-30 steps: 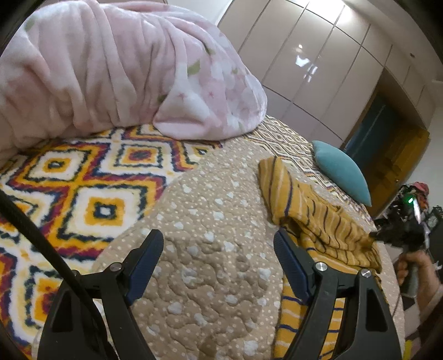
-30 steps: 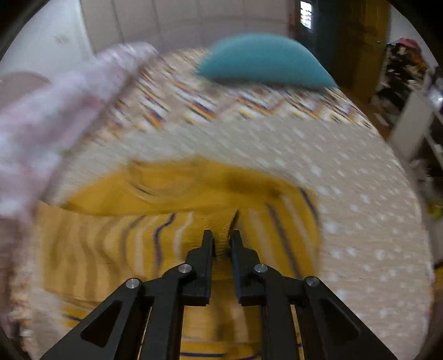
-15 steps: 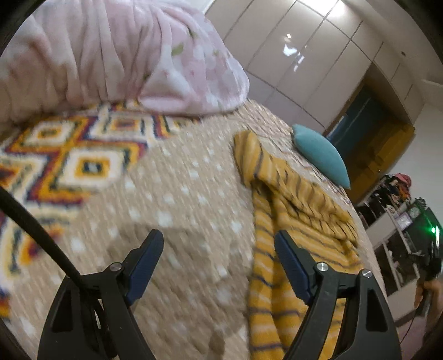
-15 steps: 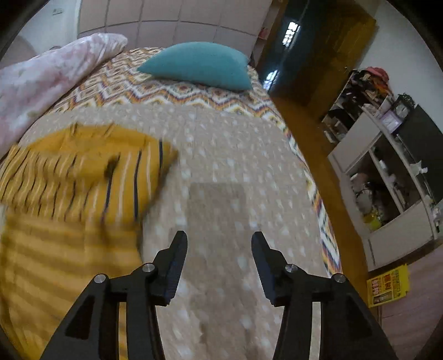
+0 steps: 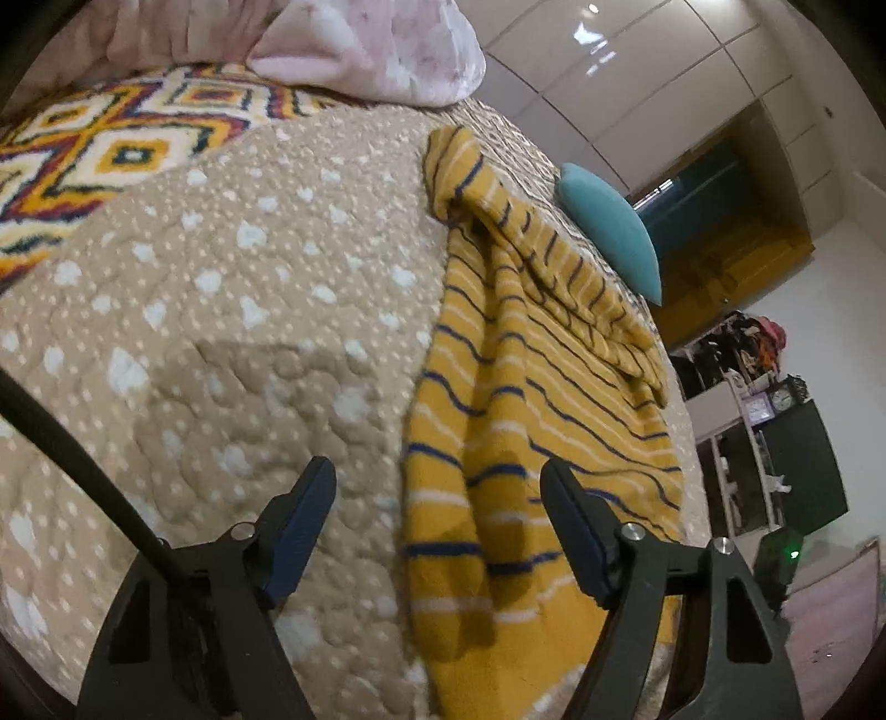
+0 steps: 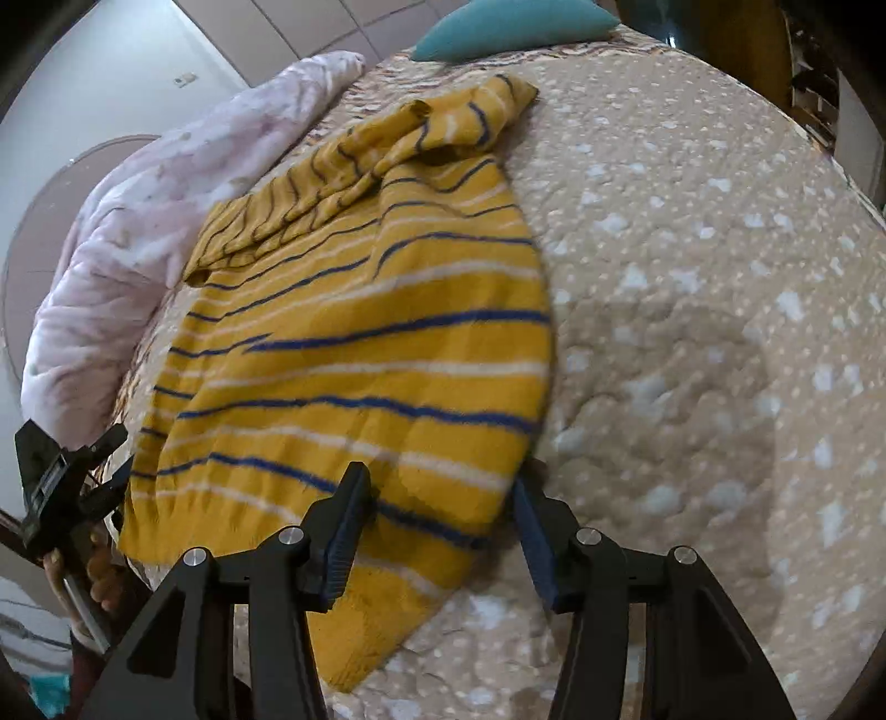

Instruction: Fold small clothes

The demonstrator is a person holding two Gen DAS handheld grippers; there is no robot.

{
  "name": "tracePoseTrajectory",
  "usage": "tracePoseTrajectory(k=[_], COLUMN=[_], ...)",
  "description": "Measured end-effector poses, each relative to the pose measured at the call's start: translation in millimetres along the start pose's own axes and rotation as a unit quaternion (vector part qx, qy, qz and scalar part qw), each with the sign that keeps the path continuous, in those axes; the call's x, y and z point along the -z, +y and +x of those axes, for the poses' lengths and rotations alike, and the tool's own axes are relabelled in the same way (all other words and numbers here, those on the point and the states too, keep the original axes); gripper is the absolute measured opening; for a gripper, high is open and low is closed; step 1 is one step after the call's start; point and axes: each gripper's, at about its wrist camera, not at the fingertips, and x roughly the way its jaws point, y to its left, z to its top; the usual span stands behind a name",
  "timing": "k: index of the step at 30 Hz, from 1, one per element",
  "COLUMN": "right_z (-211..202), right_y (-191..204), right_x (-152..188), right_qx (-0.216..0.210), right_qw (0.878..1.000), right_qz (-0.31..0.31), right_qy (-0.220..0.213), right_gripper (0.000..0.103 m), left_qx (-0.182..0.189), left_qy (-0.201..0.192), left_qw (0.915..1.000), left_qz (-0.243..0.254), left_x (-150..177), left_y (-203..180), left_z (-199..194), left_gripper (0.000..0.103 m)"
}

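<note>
**Striped sweater on the quilted bed, both grippers open at its near end**

A mustard-yellow sweater [image 6: 354, 343] with navy and white stripes lies spread on the tan, white-spotted quilt [image 5: 232, 310] that covers the bed. Its far end is bunched: a sleeve is folded back across the body and forms a loose ridge of fabric [image 5: 559, 277]. The near portion lies mostly flat, with a long lengthwise crease showing in the left wrist view.

The left gripper [image 5: 437, 531] hovers above the near end of the sweater with its jaws spread wide and holding nothing. One finger is over bare quilt; the other is over striped fabric, so the garment's long edge runs between them.

The right gripper [image 6: 440, 534] is likewise wide open and grips nothing. Its jaws straddle the near corner of the sweater, whose side edge passes just beside the right-hand finger; whether the fingers touch the cloth cannot be told.

In the right wrist view, the person's left hand [image 6: 83, 570] appears at the lower left edge, holding the other tool just beside the sweater's hem.

Beyond the garment are a crumpled pink blanket [image 5: 382, 50], a teal cushion [image 5: 614, 232] and a geometric patterned bedcover [image 5: 111, 144]. Glossy wardrobe doors [image 5: 637, 72] stand behind the bed.
</note>
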Motion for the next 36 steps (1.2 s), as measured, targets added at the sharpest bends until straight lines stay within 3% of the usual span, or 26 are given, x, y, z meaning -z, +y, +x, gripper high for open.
tracePoseTrajectory(k=[7,11,12,13,14,15,16,19,23,29,32,34,36], right_z=[-3,6,8,11,13,12,13,4,-19,-33,-47,-64,-73], right_y=[-4,10,12,13,12,9,4,-11,-15,-28,-35,-33,-28], right_x=[18,20,18,14,12,10,9,16,45,86,87,70,46], right_qx=[-0.055,-0.053,-0.053,-0.053,-0.046,-0.051,-0.07,-0.109,-0.127,-0.126,-0.135,-0.113,-0.096], right_qw=[0.997,0.997,0.997,0.997,0.997,0.996,0.995,0.989,0.989,0.989,0.987,0.99,0.992], right_qz=[0.035,0.036,0.037,0.04,0.044,0.051,0.064,0.093,0.078,0.08,0.089,0.071,0.053], right_qy=[-0.027,-0.048,-0.052,-0.051,-0.049,-0.047,-0.042,-0.036,-0.023,-0.005,-0.015,-0.041,-0.061], right_gripper=[0.059,0.058,0.051,0.043,0.026,0.011,0.011,0.009,0.009,0.01,0.017,0.017,0.021], left_qx=[0.011,-0.038,-0.054,-0.077,-0.093,-0.112,-0.116,-0.118,-0.111,-0.111,-0.078,-0.092,-0.114], left_qy=[0.028,0.02,0.022,0.027,0.032,0.041,0.054,0.036,0.02,0.045,0.041,0.013,-0.023], left_qw=[0.9995,0.999,0.9982,0.9966,0.9951,0.9929,0.9918,0.9923,0.993,0.9924,0.996,0.9954,0.9916], left_qz=[-0.004,-0.013,-0.013,-0.01,-0.005,0.002,0.005,0.012,0.037,0.029,0.012,0.026,0.055], left_x=[16,20,20,19,18,16,15,18,35,68,69,68,65], left_y=[-19,-35,-39,-43,-46,-49,-49,-53,-65,-44,-29,-32,-42], left_z=[6,18,22,24,25,27,27,11,-18,-29,-42,-59,-78], left_gripper=[0.075,0.075,0.075,0.07,0.038,0.017,0.014,0.014,0.014,0.018,0.025,0.026,0.038])
